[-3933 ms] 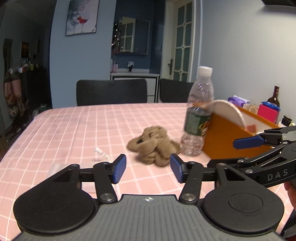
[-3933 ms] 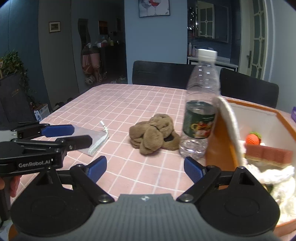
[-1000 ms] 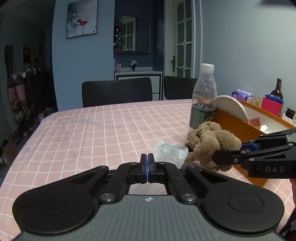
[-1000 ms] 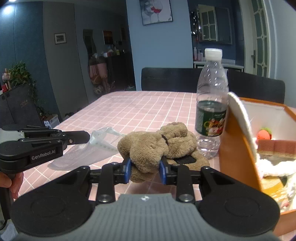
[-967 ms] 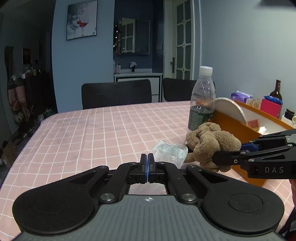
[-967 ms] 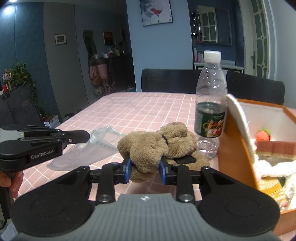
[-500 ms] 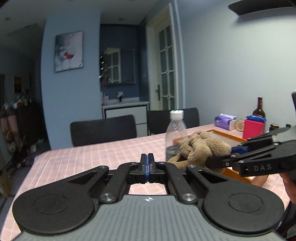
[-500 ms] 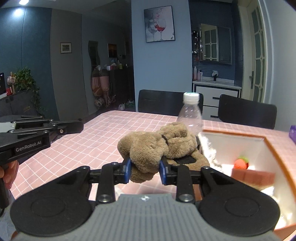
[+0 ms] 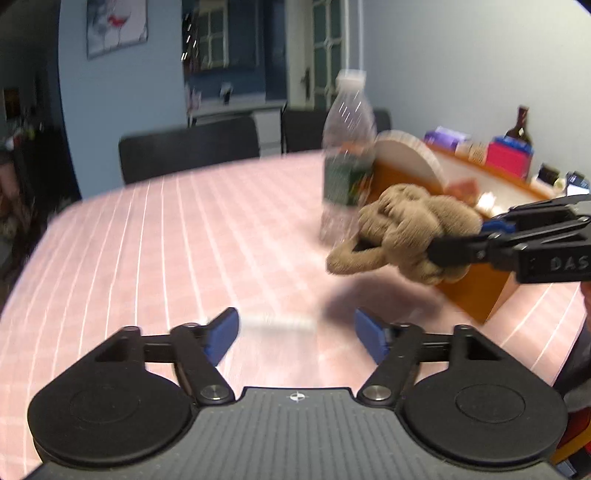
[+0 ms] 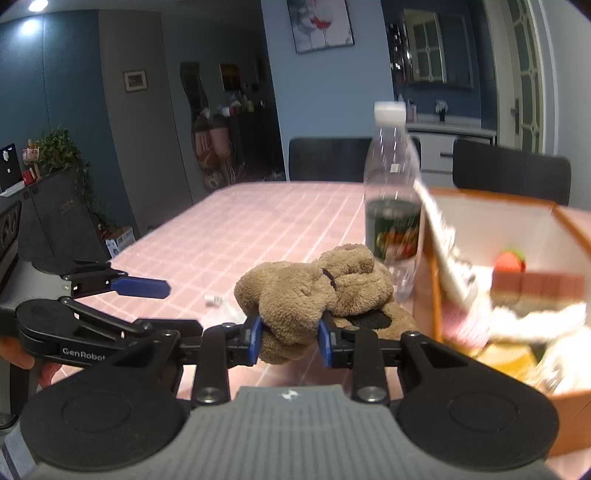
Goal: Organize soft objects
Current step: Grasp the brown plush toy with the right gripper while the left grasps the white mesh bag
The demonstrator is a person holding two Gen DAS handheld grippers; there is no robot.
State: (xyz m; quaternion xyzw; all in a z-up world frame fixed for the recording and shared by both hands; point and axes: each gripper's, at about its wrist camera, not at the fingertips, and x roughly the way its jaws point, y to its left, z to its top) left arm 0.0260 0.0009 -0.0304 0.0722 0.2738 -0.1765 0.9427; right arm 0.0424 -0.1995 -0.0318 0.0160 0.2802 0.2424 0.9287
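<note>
Brown plush, a soft toy (image 10: 310,291), is pinched between the blue pads of my right tool (image 10: 290,341), which is clamped narrow on one limb while the rest of the body slumps forward past the fingertips, lifted off the bench (image 10: 236,229). I judge I hold it this way to carry it to the orange box (image 10: 569,417) just right of that tool, where a red-topped toy and other pale soft things already lie. A clear water bottle (image 10: 393,206) stands straight ahead of the toy, against the box's near wall, so the path likely has to go around or over it.

My left tool (image 9: 295,334) has just been opening and its jaws now stand wide with nothing between them; a small pale blurred thing lies on the bench just beyond its tips, too smeared to name. From that tool, the toy hangs ahead and to the right.

Pink checked cloth covers the bench. Black chairs (image 10: 509,173) stand at the far side, blue walls behind, a framed picture (image 10: 320,24) above.
</note>
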